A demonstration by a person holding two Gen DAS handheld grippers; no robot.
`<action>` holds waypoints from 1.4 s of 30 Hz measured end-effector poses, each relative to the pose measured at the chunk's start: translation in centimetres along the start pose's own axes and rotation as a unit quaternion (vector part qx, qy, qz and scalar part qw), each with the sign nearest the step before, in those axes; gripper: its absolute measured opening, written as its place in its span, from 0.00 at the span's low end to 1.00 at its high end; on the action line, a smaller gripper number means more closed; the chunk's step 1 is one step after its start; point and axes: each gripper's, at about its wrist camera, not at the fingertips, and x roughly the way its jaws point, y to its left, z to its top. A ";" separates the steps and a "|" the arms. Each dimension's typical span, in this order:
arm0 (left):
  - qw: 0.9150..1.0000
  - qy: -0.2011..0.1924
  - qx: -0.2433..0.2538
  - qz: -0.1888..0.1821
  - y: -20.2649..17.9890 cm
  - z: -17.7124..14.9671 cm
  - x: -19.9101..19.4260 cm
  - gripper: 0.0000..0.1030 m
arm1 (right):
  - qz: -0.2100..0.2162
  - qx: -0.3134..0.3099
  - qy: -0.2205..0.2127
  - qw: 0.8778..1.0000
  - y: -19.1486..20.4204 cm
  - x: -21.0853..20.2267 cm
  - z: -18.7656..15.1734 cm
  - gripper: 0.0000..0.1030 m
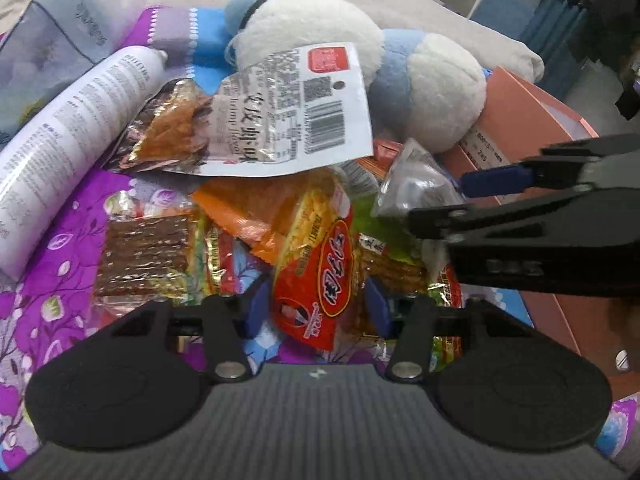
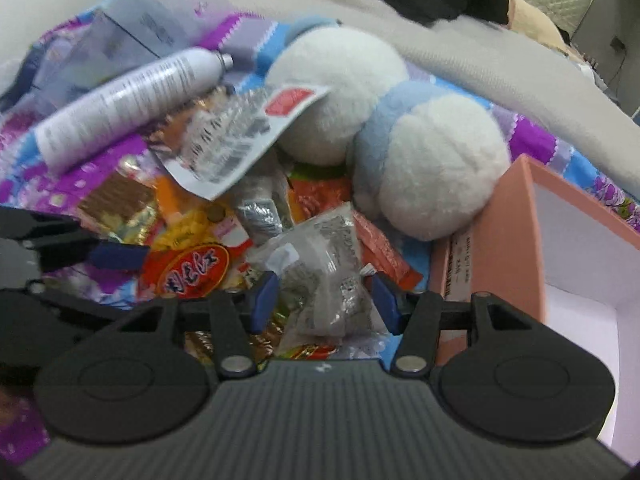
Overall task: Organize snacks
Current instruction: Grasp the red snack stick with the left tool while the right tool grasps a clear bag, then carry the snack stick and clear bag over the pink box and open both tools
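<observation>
Left claw (image 1: 316,306): jaws half open astride a red snack packet (image 1: 320,280), pads not pressing it.
Right claw (image 2: 326,298): jaws half open around a clear grey sachet (image 2: 320,276), no grip visible.
Snacks (image 1: 224,232): heaped on a purple floral bedsheet (image 1: 52,248).
Pink box (image 2: 508,232): open, right of the heap.
Beyond: white spray can (image 1: 76,140), blue-and-white plush (image 1: 436,92).

Two black claws (image 1: 316,308) (image 2: 326,300) with blue finger pads (image 1: 378,306), silver pivot screws, ribbed grey bodies.
</observation>
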 end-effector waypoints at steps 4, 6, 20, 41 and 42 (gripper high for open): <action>1.000 -0.012 0.007 -0.005 -0.5 -0.5 0.5 0.37 | -0.024 -0.004 0.006 1.000 0.5 1.5 -0.6 0.53; 1.000 -0.022 0.001 -0.016 -0.7 -0.9 0.2 0.17 | -0.014 0.016 0.004 1.000 0.2 1.9 -1.2 0.48; 0.989 -0.127 -0.070 -0.007 -2.9 -4.6 -8.7 0.07 | -0.001 0.083 -0.101 0.991 -0.9 -4.5 -5.6 0.38; 0.984 -0.150 -0.093 0.006 -9.9 -9.8 -21.8 0.07 | 0.034 0.151 -0.152 0.976 -0.8 -19.4 -14.0 0.38; 0.984 -0.150 -0.092 0.004 -10.2 -9.8 -22.0 0.07 | 0.032 0.155 -0.152 0.976 -0.9 -19.8 -14.4 0.38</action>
